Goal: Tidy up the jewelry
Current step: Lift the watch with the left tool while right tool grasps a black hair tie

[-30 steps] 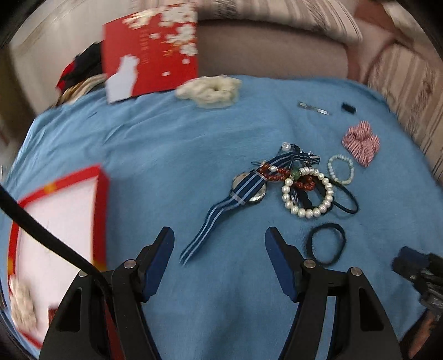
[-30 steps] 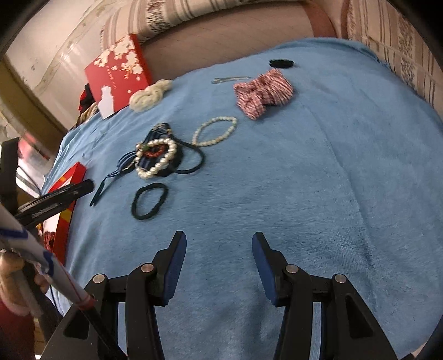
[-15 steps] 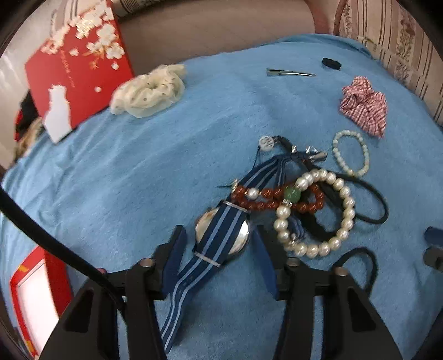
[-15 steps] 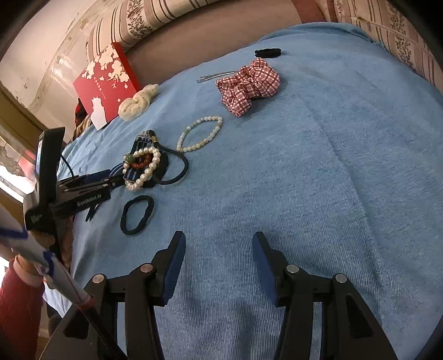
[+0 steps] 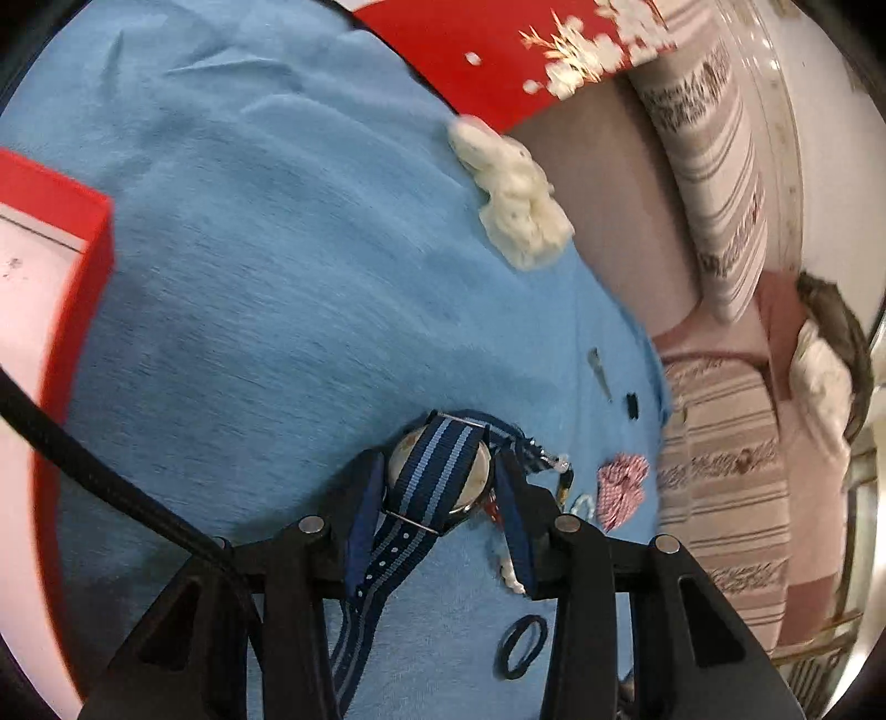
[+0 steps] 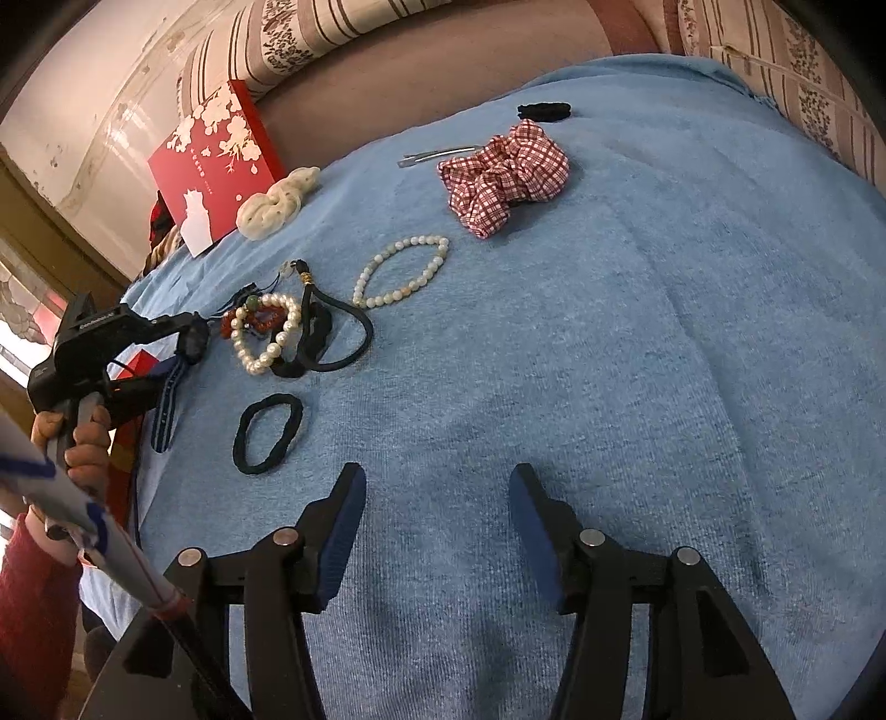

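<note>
Left wrist view: your left gripper [image 5: 437, 493] is clamped on the watch [image 5: 440, 479], its striped strap trailing toward the lower frame. The blue cloth [image 5: 277, 277] fills the centre, a red box [image 5: 72, 260] at left.

Right wrist view: your right gripper [image 6: 437, 531] hangs released over bare cloth; the pearl bracelet [image 6: 266, 332] lies upper left, well apart. A striped sofa [image 6: 332, 22] runs along the top.

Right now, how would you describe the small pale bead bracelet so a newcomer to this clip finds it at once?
On the blue towel, start at the red checked scrunchie near the far edge and come a little nearer and left. The small pale bead bracelet lies there alone as an open oval. Its beads are smaller than those of the big pearl bracelet to its left, which lies tangled with red beads and black cords.
</note>
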Motion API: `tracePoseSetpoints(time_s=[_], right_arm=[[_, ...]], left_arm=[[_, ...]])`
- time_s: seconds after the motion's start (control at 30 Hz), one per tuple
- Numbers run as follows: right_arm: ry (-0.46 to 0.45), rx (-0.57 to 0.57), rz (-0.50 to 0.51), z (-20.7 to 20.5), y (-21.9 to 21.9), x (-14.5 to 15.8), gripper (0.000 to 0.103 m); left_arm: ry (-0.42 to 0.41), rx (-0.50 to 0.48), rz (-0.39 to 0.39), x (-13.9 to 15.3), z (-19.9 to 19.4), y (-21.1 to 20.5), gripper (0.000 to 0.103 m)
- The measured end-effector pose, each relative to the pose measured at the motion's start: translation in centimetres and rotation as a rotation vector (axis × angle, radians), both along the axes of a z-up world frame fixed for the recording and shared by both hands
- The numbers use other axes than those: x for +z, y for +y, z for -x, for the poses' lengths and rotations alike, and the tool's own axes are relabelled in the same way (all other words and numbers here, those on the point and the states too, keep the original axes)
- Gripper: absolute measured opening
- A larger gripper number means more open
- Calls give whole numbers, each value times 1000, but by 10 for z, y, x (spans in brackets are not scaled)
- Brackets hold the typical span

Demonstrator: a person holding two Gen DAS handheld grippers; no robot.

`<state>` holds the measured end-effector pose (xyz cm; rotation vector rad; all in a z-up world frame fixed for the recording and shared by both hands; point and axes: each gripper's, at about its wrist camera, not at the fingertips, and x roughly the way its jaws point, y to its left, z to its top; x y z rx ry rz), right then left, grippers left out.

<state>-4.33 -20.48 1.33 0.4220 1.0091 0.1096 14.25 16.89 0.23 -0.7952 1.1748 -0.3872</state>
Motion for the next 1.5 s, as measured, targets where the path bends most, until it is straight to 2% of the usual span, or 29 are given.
tracePoseSetpoints(time_s=[0.1, 0.2, 0.37, 0.5, 0.57, 0.63, 0.7, 0.87, 1.03, 1.27, 1.37, 1.43, 1.47, 1.5], right_arm=[[-5, 2, 19, 0, 5, 0, 64], [-10, 11, 46, 1, 9, 1, 65], [-15, 17, 47, 1, 9, -1, 65], [-22, 25, 57, 2, 11, -1, 67], [-26, 28, 63, 3, 12, 0, 68], [-31, 31, 67, 3, 13, 0, 69], [-36, 35, 72, 3, 14, 0, 71], [-45, 47, 92, 3, 19, 0, 74], [-50, 52, 104, 3, 20, 0, 74], [-59, 58, 149, 4, 27, -1, 76], [-63, 64, 168, 4, 30, -2, 78], [-67, 67, 178, 4, 31, -2, 79], [-68, 68, 183, 3, 32, -2, 79], [-70, 68, 190, 3, 33, -2, 80]], left_arm=[[10, 43, 52, -4, -3, 9, 39], [6, 75, 67, -3, -4, 16, 39], [-10, 133, 1, 5, -10, 20, 39], [-41, 127, -160, 24, -19, 20, 40], [-68, 111, -265, 38, -21, 17, 45], [-109, 92, -349, 51, -20, 13, 59], [-159, 42, -411, 64, -17, 3, 62], [-261, -196, -564, 71, 11, -35, 64], [-339, -439, -786, 53, 53, -74, 65], [-402, -646, -1059, 21, 63, -110, 64], [-435, -707, -1109, 16, 60, -121, 65], [-402, -726, -1087, 16, 51, -123, 61], [-370, -721, -1049, 18, 43, -121, 59], [-352, -706, -1021, 20, 38, -118, 46]])
